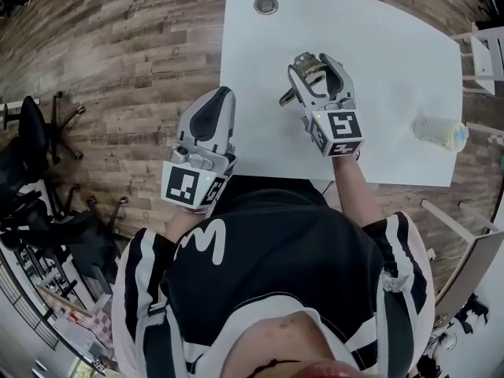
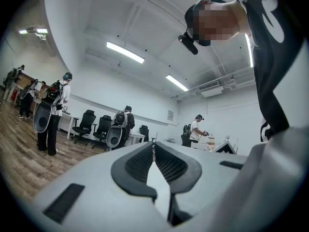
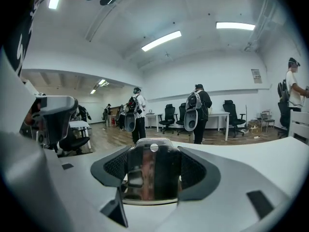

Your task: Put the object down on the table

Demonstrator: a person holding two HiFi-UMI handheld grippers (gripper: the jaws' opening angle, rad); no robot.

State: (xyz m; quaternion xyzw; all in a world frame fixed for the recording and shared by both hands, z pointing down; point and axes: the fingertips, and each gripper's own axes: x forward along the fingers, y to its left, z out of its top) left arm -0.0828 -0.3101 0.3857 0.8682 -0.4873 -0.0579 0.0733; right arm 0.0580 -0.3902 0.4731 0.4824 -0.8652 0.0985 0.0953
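A: Right gripper (image 1: 315, 63)?
B: Clamped on a shiny metal object (image 3: 150, 175) with a small hole near its top edge. The piece fills the gap between both pads.

A: Where is it?
B: Over the white surface (image 1: 394, 38), near the front edge and roughly mid-width. I cannot tell whether it touches.

A: Left gripper (image 2: 154, 154)?
B: Pads meet at the tips, nothing between them. It sits at the surface's left edge, partly over the wood floor (image 1: 118, 53).

A: Anything else on top?
B: A pale roll (image 1: 441, 132) lies on its side by the right edge, well apart from the right gripper. A round grommet (image 1: 266, 5) is at the far side.
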